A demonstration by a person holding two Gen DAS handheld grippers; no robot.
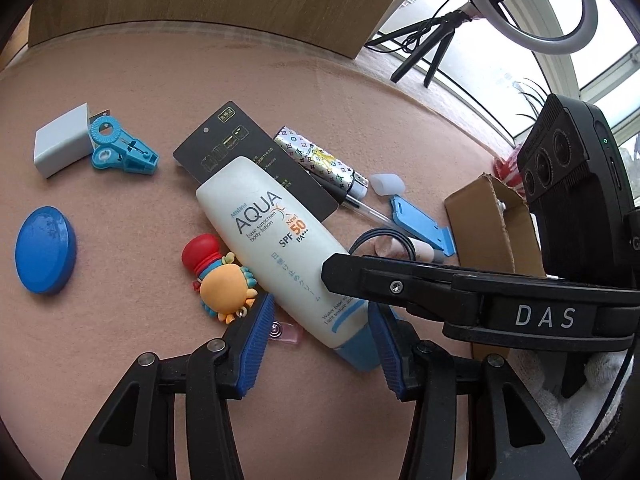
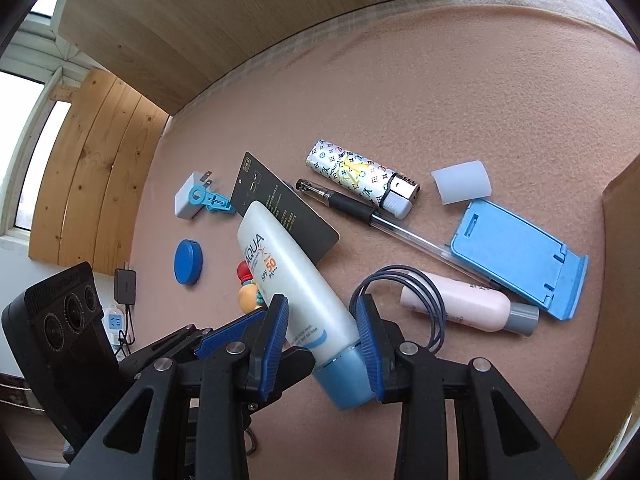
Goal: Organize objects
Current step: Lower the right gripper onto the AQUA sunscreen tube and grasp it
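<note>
right tool (image 2: 322,344): pads pressed on the cap end of the sunscreen tube (image 2: 288,264), a hold suited to lifting it clear of the clutter.
left tool (image 1: 320,344): half open, pads astride the same tube, apparently not pressing.
tube location: middle of the counter (image 1: 140,92), lying across a black card (image 1: 256,152).
cardboard box (image 1: 492,220): far right; contents not visible.

The sunscreen tube (image 1: 280,240) is white with a light blue cap (image 2: 346,380), printed "AQUA" and "SPF 50". It lies slantwise on the pink desk (image 1: 160,92), cap end nearest the cameras, its flat crimped end resting on a black card (image 1: 256,156). A small orange and red toy figure (image 1: 218,276) lies just beside it, touching its side.
</note>
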